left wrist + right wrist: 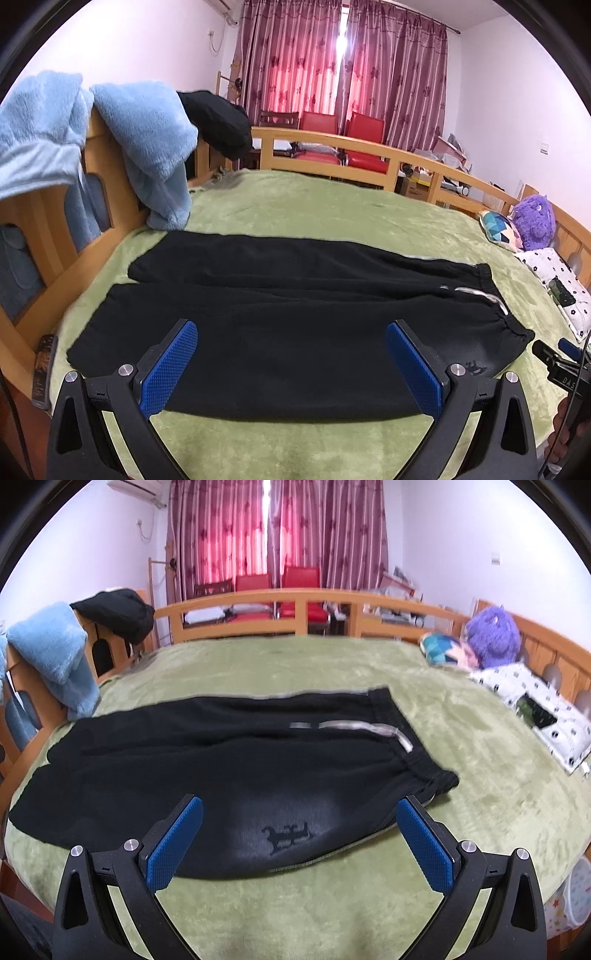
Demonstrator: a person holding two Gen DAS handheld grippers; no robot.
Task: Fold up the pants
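Left tongs (291, 354) spread, right tongs (300, 832) spread, black pants (221, 760) flat, logo (286, 836) unreadable

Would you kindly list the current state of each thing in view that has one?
Black fleece pants: spread flat on the green blanket, unfolded.
Left gripper: open, empty.
Right gripper: open, empty.
Light blue fluffy garment: draped over the wooden bed rail.

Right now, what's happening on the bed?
A person holds two grippers over black pants laid flat on the green blanket, legs apart, waistband to the right. The left gripper and right gripper are both open, fingers spread above the near edge, gripping nothing. No fold is made yet.
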